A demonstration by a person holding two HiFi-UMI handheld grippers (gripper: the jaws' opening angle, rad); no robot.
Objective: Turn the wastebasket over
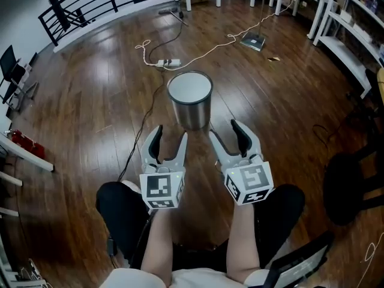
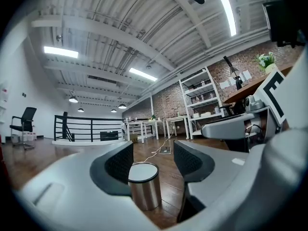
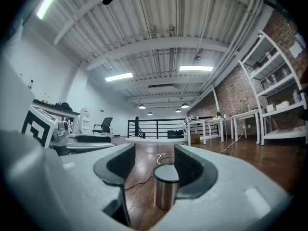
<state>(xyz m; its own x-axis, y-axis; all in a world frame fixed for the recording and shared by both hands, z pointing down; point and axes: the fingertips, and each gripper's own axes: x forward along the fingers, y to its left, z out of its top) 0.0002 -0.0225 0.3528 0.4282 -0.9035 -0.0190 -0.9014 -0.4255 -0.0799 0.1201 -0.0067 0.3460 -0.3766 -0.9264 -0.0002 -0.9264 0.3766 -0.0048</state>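
Observation:
The wastebasket [image 1: 191,104] is a brushed-metal cylinder standing on the wooden floor, with a pale flat top inside a dark rim. My left gripper [image 1: 170,135] and right gripper [image 1: 224,131] are held level and side by side, just short of it. Both are open with nothing between their fingers. In the left gripper view the wastebasket [image 2: 144,189] shows between the open jaws of the left gripper [image 2: 153,160], some way ahead. In the right gripper view the wastebasket [image 3: 167,189] sits ahead, slightly right of centre of the right gripper [image 3: 154,162].
A power strip [image 1: 168,62] with a white cable lies on the floor behind the wastebasket, and a dark cable runs along its left. A black railing [image 1: 84,5] is at the back left, white shelving [image 1: 345,35] at the right, a black seat [image 1: 348,185] at the near right.

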